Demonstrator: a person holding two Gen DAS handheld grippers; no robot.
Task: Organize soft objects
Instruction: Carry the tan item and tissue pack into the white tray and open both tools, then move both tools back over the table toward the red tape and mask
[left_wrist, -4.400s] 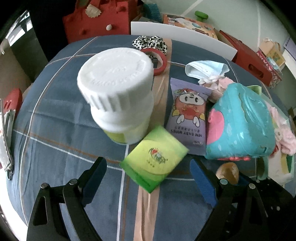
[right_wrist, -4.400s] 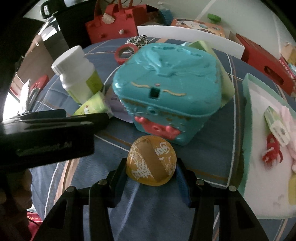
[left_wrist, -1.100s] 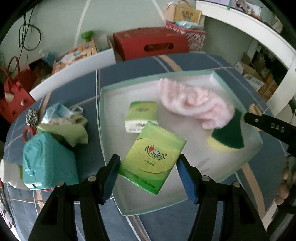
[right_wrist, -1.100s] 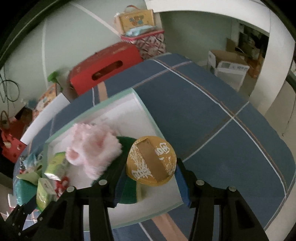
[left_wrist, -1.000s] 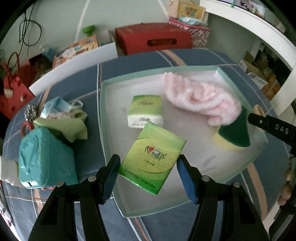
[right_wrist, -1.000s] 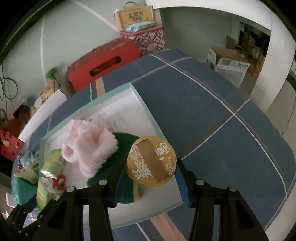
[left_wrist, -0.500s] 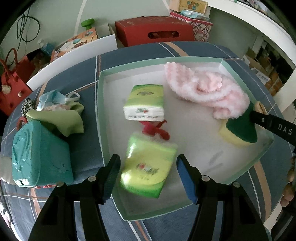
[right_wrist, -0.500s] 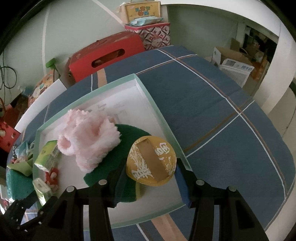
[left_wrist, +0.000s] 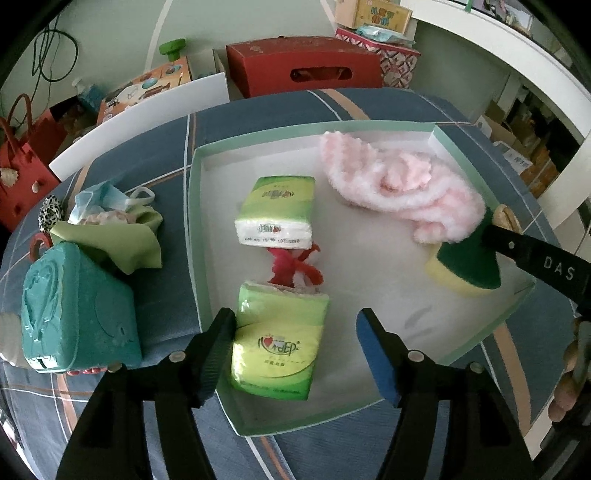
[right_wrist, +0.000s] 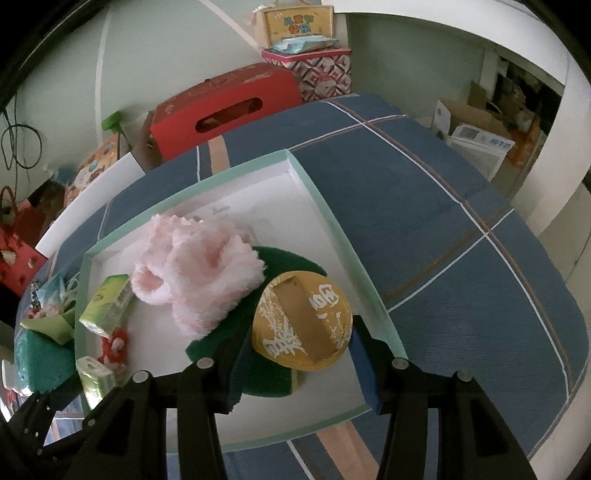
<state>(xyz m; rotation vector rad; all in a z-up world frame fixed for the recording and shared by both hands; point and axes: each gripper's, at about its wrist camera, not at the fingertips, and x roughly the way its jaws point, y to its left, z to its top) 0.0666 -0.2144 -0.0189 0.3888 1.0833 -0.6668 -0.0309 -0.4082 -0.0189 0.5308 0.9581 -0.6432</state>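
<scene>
My left gripper (left_wrist: 293, 328) hovers over the near corner of the mint-rimmed white tray (left_wrist: 195, 221), its jaws opening. A green tissue pack (left_wrist: 280, 343) lies loose in the tray below, close to the left finger and clear of the right pad. Farther in lie a second tissue pack (left_wrist: 275, 210), a red twisted piece (left_wrist: 291, 266), a pink fluffy cloth (left_wrist: 399, 184) and a green-and-yellow sponge (left_wrist: 465, 266). My right gripper (right_wrist: 299, 332) is shut on a round yellow pouch (right_wrist: 303, 325), held above the sponge (right_wrist: 258, 373) at the tray's right side (right_wrist: 332, 229).
Left of the tray, a teal toy box (left_wrist: 74, 310), a green cloth (left_wrist: 110, 240) and a face mask (left_wrist: 99, 195) sit on the blue checked tablecloth. A red tissue box (left_wrist: 303, 70) stands beyond the table. The table edge runs close on the right.
The green tissue pack has left my left gripper and dropped into the tray, and the jaws have widened. The right gripper still holds the yellow pouch over the tray.
</scene>
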